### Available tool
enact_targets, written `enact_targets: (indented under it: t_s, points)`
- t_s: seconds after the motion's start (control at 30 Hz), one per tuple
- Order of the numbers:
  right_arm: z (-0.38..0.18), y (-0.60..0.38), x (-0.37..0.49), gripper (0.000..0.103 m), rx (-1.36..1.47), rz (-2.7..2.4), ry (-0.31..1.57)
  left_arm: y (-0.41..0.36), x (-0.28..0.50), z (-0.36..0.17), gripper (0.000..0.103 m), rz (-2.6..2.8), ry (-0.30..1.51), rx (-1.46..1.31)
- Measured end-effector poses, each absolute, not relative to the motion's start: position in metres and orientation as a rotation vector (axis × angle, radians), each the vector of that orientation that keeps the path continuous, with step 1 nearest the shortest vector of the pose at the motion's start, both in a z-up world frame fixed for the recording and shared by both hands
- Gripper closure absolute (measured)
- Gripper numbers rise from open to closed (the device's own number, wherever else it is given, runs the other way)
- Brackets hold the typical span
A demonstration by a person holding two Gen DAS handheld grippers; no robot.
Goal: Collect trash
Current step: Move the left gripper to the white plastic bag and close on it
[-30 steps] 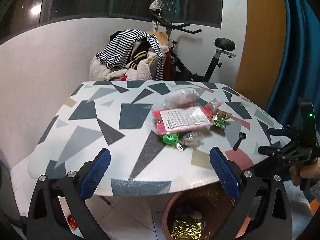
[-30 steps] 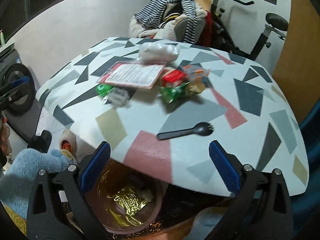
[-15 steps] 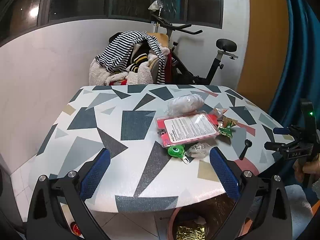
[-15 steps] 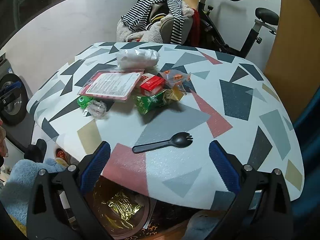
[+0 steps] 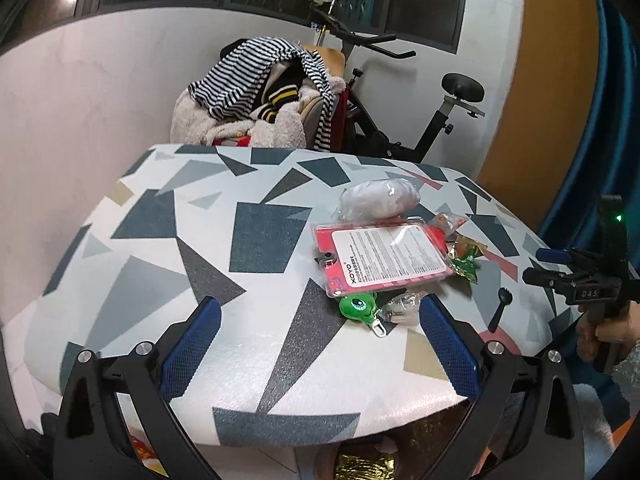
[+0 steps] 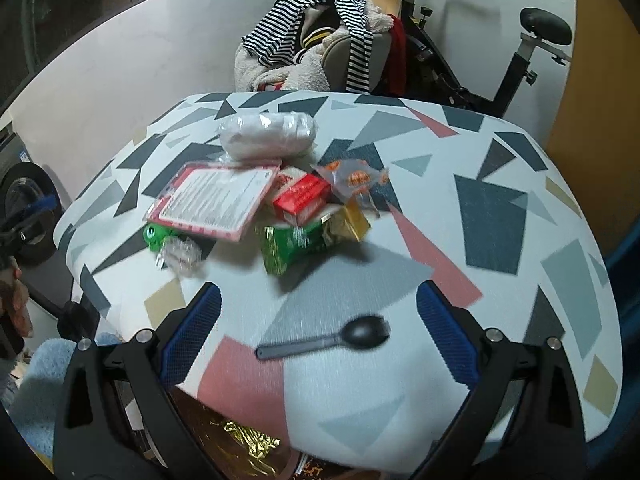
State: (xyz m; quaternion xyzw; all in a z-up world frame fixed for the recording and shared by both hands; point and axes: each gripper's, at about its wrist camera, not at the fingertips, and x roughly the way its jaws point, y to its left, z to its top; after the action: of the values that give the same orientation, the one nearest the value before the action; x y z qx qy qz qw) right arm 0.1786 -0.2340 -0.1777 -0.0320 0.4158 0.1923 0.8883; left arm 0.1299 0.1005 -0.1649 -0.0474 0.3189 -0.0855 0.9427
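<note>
A heap of trash lies on the patterned table (image 5: pixel 132 276): a red blister pack (image 5: pixel 384 256), a white plastic bag (image 5: pixel 376 198), a green wrapper (image 6: pixel 304 244), a red carton (image 6: pixel 302 198), a green keyring toy (image 5: pixel 358 306) and crumpled clear plastic (image 6: pixel 182 256). A black plastic spork (image 6: pixel 332 340) lies near the front edge, between my right gripper's open fingers. My right gripper (image 6: pixel 318 334) holds nothing. My left gripper (image 5: pixel 320 346) is open and empty over the table's near edge, left of the heap. Under the edge stands a brown bin (image 6: pixel 208 432) with gold foil (image 6: pixel 248 446) inside.
A chair piled with striped and fluffy clothes (image 5: pixel 260 100) stands behind the table, beside an exercise bike (image 5: pixel 440 116). A blue curtain (image 5: pixel 600 120) hangs at the right. A person's hand (image 5: pixel 604 330) holds the right gripper's handle at the table's right edge.
Both grippers have risen and moved forward over the table, so the bin has slid almost out of view. The spork now sits between the right gripper's fingers. Nothing was picked up.
</note>
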Motion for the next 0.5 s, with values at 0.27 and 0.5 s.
enact_targets:
  t_s: [0.27,0.5]
  points:
    - [-0.181,-0.225,0.218,0.013,-0.074,0.387,0.889,0.067,0.193,-0.159,0.006,-0.262,0.664,-0.035]
    - [-0.195,-0.234,0.229,0.018,-0.001,0.387,0.942,0.004,0.288,-0.159,0.006,-0.339,0.706,0.082]
